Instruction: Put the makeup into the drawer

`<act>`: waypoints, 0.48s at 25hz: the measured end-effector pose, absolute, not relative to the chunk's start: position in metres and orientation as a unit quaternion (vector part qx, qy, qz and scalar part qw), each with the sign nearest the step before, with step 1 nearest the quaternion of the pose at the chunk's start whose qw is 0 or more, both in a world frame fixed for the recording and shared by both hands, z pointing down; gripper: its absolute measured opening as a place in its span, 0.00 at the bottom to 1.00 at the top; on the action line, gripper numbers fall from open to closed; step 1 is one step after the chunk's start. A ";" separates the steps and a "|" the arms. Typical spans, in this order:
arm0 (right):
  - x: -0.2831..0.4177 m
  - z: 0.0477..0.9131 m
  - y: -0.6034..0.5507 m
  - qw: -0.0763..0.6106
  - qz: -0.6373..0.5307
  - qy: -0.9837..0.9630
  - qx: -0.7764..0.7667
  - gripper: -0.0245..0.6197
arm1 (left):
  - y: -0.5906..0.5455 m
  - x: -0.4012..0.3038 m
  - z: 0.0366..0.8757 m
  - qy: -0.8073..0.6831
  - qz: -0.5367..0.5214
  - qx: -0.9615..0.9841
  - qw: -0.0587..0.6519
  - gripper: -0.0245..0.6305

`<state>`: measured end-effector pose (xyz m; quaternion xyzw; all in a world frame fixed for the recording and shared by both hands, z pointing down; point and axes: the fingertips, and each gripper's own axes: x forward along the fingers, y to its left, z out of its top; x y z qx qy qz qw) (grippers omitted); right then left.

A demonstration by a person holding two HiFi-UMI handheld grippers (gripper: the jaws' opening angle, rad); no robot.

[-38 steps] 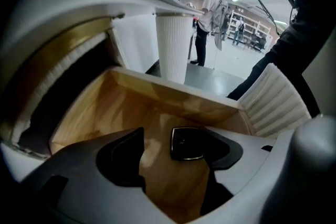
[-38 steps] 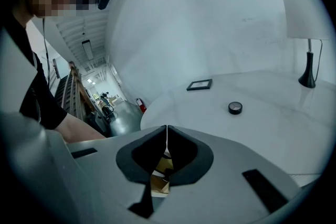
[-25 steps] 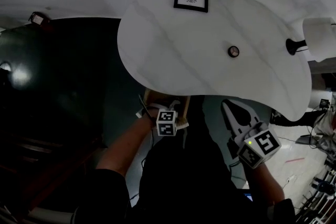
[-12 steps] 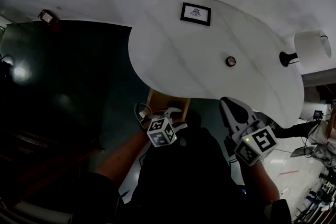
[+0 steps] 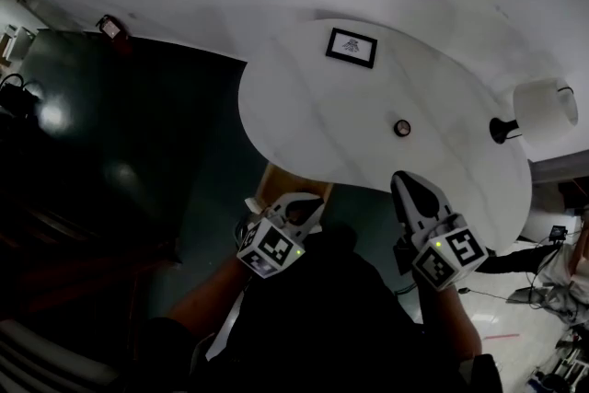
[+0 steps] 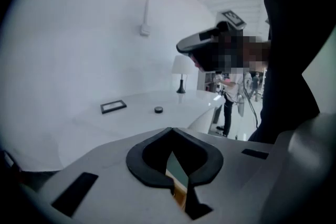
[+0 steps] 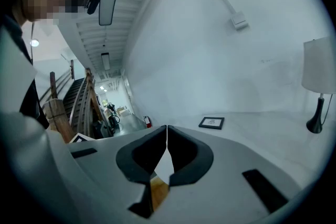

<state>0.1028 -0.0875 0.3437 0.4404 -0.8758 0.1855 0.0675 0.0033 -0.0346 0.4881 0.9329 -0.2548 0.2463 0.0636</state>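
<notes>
The makeup, a small round dark compact (image 5: pixel 402 127), lies alone on the white curved table (image 5: pixel 313 124); it also shows far off in the left gripper view (image 6: pixel 158 109). A wooden drawer (image 5: pixel 293 183) sticks out below the table's front edge. My left gripper (image 5: pixel 308 202) hangs just in front of that drawer, with its jaws shut and nothing between the pads (image 6: pixel 170 135). My right gripper (image 5: pixel 406 180) is at the table's front edge, short of the compact, also shut and empty (image 7: pixel 167 131).
A black picture frame (image 5: pixel 351 47) lies at the back of the table. A lamp with a white shade (image 5: pixel 543 109) stands at its right end. A dark floor (image 5: pixel 120 152) spreads to the left. A white wall runs behind the table, and a person stands far off on the right (image 6: pixel 229 99).
My left gripper has risen out of the wooden drawer, rolled, and come up in front of the table edge. The right gripper has risen a little.
</notes>
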 end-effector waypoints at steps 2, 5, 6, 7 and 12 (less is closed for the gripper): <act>0.117 0.338 -0.088 0.059 0.180 -0.876 0.444 0.06 | -0.038 0.010 0.468 -0.276 0.224 0.932 0.067 0.05; 0.137 0.331 -0.088 0.054 0.176 -0.876 0.446 0.06 | -0.042 0.022 0.437 -0.299 0.194 0.931 0.081 0.05; 0.143 0.329 -0.087 0.053 0.173 -0.876 0.446 0.06 | -0.043 0.024 0.427 -0.307 0.184 0.930 0.089 0.05; 0.149 0.327 -0.086 0.053 0.172 -0.876 0.447 0.06 | -0.045 0.026 0.417 -0.315 0.173 0.928 0.095 0.05; 0.180 0.324 -0.083 0.052 0.167 -0.873 0.456 0.06 | -0.051 0.036 0.371 -0.348 0.124 0.924 0.095 0.05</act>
